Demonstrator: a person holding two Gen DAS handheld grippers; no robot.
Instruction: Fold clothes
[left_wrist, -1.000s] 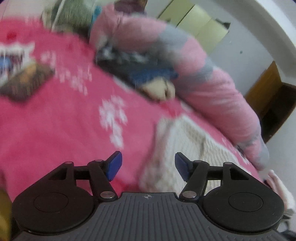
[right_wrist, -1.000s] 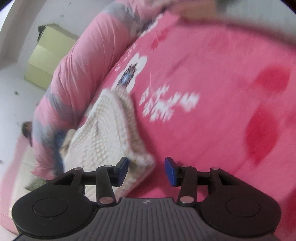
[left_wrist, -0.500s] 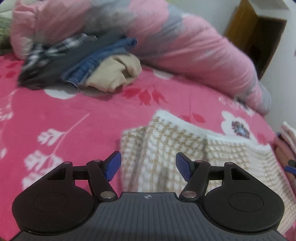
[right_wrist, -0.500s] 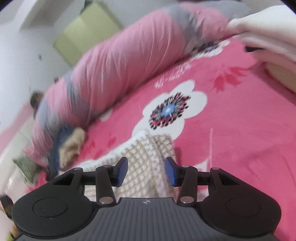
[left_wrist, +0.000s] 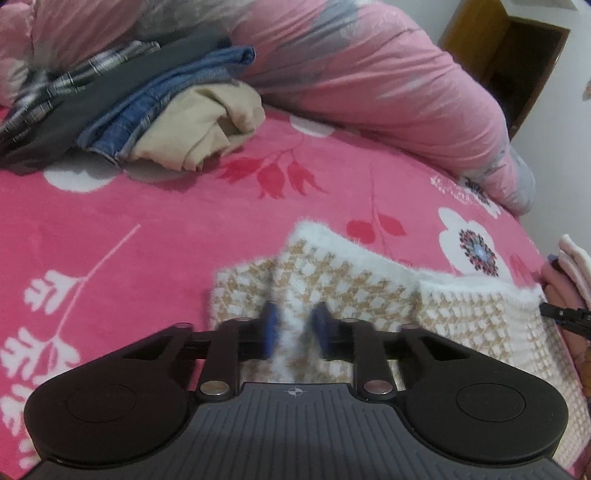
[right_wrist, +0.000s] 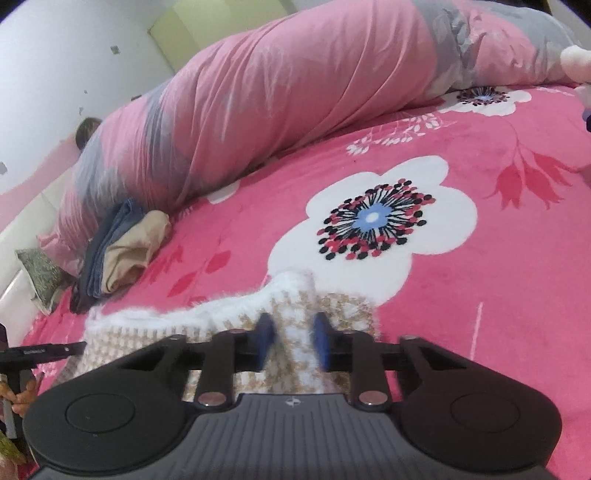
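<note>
Pink flowered bedspread (left_wrist: 147, 229) fills the left wrist view, with a long pink duvet roll (left_wrist: 369, 85) along the far edge and a heap of other clothes (left_wrist: 155, 110) (jeans, something beige, a plaid bit) lying against it. Half a second back the left gripper (left_wrist: 294, 328) was wide apart over the cream-and-tan checked sweater (left_wrist: 351, 280); now its jaws are closing with a fold of that knit between the blue pads, blurry enough that I can't swear they're pressing yet. Sweater sits near the front edge of the bed, already doubled over.

Right wrist view: same bedspread (right_wrist: 480, 295), big white flower just beyond the sweater (right_wrist: 295, 310). The right gripper (right_wrist: 291, 339) was also gaping a moment ago and is now closing on the sweater's other end, knit between the pads.

So both ends are getting pinched at once. My guess is a lift-and-fold comes next.
</note>
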